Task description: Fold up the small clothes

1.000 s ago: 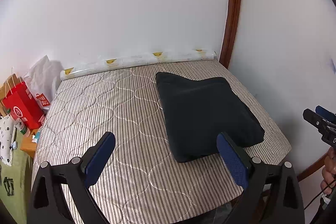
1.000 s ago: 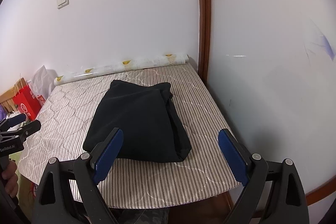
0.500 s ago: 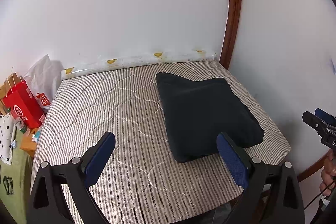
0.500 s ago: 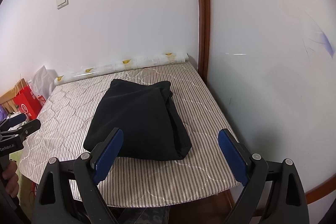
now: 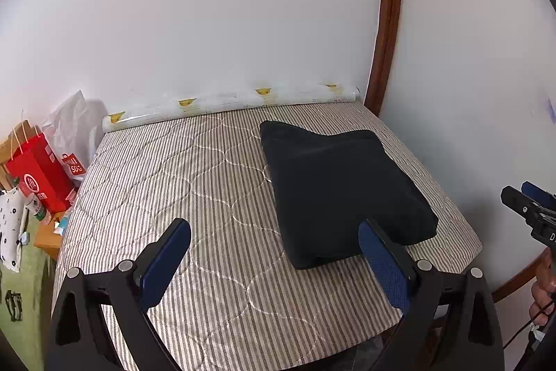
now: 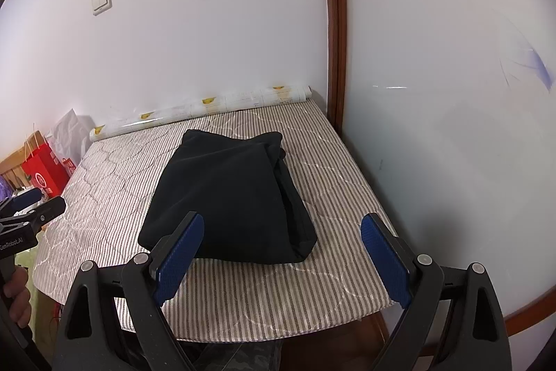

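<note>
A folded black garment [image 5: 342,186] lies on the right half of the striped quilted mattress [image 5: 180,176]; it also shows in the right wrist view [image 6: 229,197]. My left gripper [image 5: 274,252] is open and empty, held above the mattress's near edge, its right finger beside the garment's near corner. My right gripper [image 6: 283,249] is open and empty, held near the front edge just short of the garment. Each gripper shows at the edge of the other's view, the right one [image 5: 528,207] and the left one [image 6: 27,214].
A rolled paper tube [image 5: 229,103] lies along the back wall. White walls and a brown wooden trim [image 5: 385,23] close the right side. A red bag [image 5: 34,172] and a white bag [image 5: 73,134] stand left of the mattress.
Both grippers have drifted very slightly; the garment lies as before and both grippers stay open.
</note>
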`<state>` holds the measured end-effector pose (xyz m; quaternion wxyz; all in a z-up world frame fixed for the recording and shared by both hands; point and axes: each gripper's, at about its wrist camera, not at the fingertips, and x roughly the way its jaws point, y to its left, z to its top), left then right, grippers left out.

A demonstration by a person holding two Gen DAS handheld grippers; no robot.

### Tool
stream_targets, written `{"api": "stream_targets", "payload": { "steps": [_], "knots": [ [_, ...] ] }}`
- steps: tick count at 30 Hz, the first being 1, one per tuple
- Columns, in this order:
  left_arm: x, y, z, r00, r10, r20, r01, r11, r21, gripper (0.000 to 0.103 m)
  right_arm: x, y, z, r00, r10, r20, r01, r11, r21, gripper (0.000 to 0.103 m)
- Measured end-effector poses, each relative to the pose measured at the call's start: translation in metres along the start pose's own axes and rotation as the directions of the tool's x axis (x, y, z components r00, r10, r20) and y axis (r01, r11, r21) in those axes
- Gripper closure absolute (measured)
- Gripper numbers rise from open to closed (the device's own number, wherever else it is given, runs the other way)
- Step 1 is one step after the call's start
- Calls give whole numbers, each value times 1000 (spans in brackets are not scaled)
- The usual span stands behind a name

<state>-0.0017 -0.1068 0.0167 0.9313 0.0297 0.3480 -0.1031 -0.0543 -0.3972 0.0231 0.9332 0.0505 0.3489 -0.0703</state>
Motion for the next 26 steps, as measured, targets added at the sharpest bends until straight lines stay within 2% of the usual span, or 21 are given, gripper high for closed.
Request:
{"api": "stream_targets", "payload": {
  "steps": [26],
  "knots": [
    [-1, -3, -1, 1000, -6, 8, 6, 1000, 13, 5, -3, 1, -8, 1000, 30, -5, -30, 999, -13, 12]
  ]
}}
